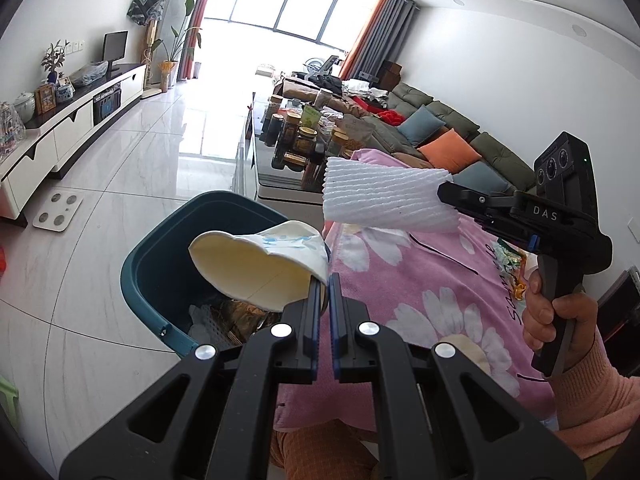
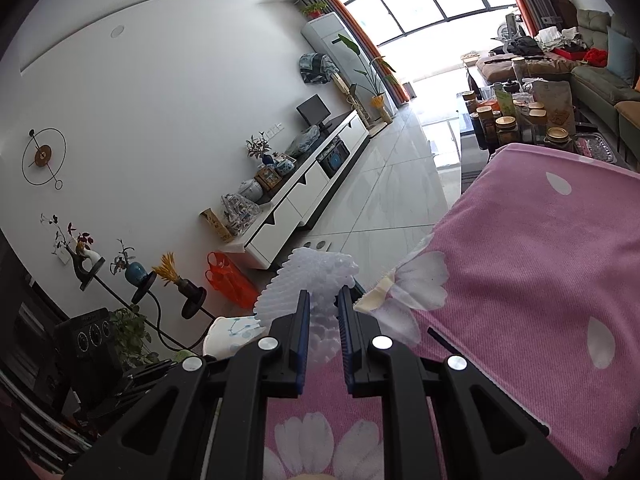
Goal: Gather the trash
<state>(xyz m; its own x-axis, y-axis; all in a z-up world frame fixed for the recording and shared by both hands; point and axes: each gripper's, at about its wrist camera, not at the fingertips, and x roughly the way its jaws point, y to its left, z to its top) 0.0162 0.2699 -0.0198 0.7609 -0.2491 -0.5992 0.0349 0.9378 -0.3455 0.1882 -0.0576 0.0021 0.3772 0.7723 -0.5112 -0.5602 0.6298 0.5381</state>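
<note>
Squashed paper cup (image 1: 260, 268) clamped in left fingers (image 1: 314, 300), mouth leftward over bin (image 1: 160, 264).

A pink flowered cloth (image 1: 420, 280) lies before jars (image 1: 300, 136), a sofa (image 1: 452, 132), and a white cabinet (image 1: 72, 128).

Both grippers (image 1: 325, 292) were black with blue pads and silver screws; a pink knit sleeve (image 1: 592, 396) showed.
</note>
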